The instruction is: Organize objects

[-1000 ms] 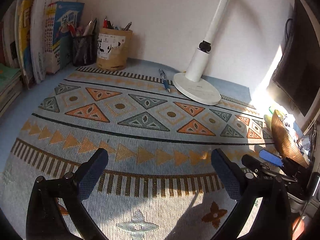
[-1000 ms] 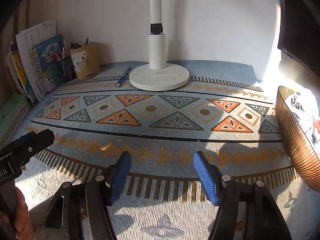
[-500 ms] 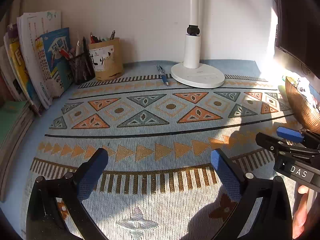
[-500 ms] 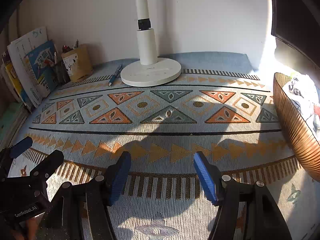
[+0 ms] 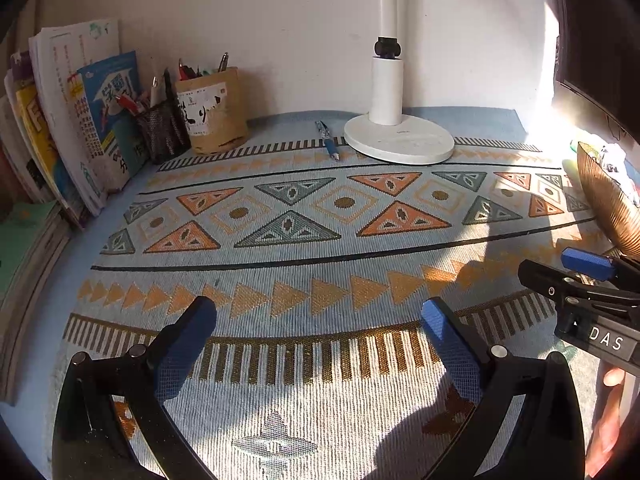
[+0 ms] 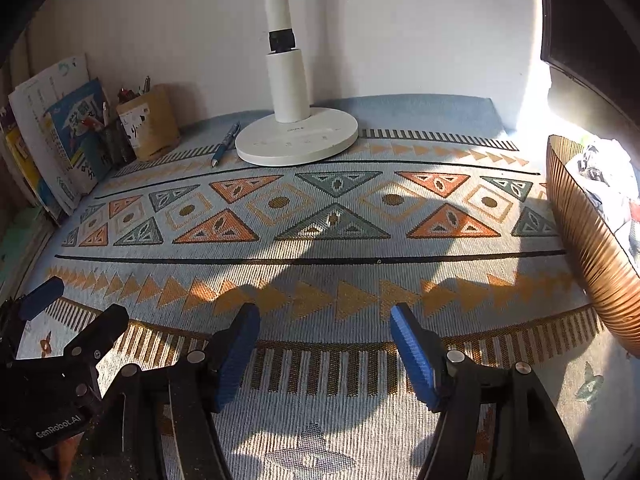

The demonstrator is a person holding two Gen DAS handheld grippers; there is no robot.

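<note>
We have nothing gripped: left gripper (image 5: 318,322) jaws stand wide, right gripper (image 6: 325,330) jaws are opening, empty. The blue plastic pen (image 5: 329,141) lies far, touching the white round lamp base (image 5: 400,141); next we probably reach for it.

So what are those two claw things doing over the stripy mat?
A person holds a gripper in each hand above the patterned mat. The left gripper is open and empty. The right gripper is empty too, its jaws opening a little. Nothing is picked up yet. A blue pen lies loose by the lamp base, near the pen cup.
</note>
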